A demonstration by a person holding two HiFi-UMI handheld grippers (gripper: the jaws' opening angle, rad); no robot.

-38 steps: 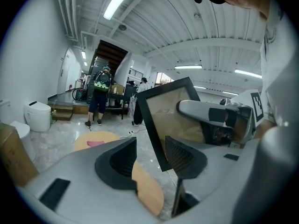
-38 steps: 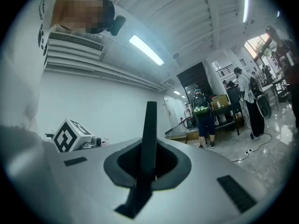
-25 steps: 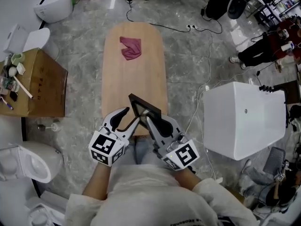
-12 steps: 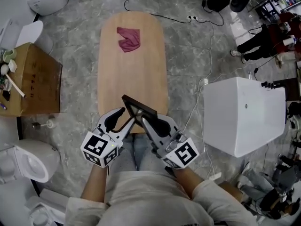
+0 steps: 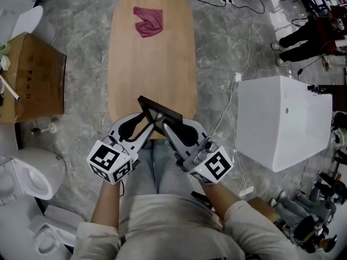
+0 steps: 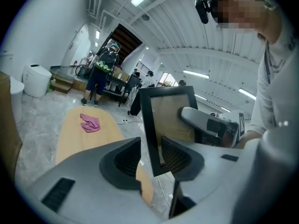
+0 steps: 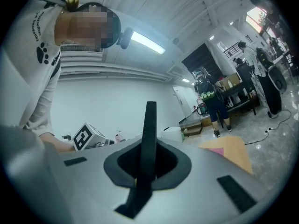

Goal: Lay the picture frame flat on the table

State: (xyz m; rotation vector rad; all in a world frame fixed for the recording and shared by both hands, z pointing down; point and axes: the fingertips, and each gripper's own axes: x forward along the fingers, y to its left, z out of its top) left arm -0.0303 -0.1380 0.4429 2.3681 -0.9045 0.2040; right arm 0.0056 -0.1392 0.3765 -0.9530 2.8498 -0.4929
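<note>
A black picture frame (image 5: 160, 115) stands tilted on edge over the near end of the wooden table (image 5: 152, 53). My right gripper (image 5: 169, 124) is shut on it; in the right gripper view the frame (image 7: 149, 139) runs edge-on between the pads of that gripper (image 7: 147, 164). My left gripper (image 5: 146, 125) reaches in from the left. Its jaws are closing, with the frame's side bar (image 6: 148, 125) between the pads of the left gripper (image 6: 150, 155) and a thin gap showing. A crumpled pink cloth (image 5: 149, 20) lies at the table's far end.
A cardboard box (image 5: 30, 80) stands left of the table, with a white toilet (image 5: 27, 175) nearer me. A large white tub (image 5: 282, 121) sits to the right. Cables (image 5: 227, 112) trail over the marble floor. People stand at the far right (image 5: 309, 34).
The left gripper's jaws have narrowed round the frame's side bar. The right gripper keeps its hold, and the frame stays on edge over the table's near end.
</note>
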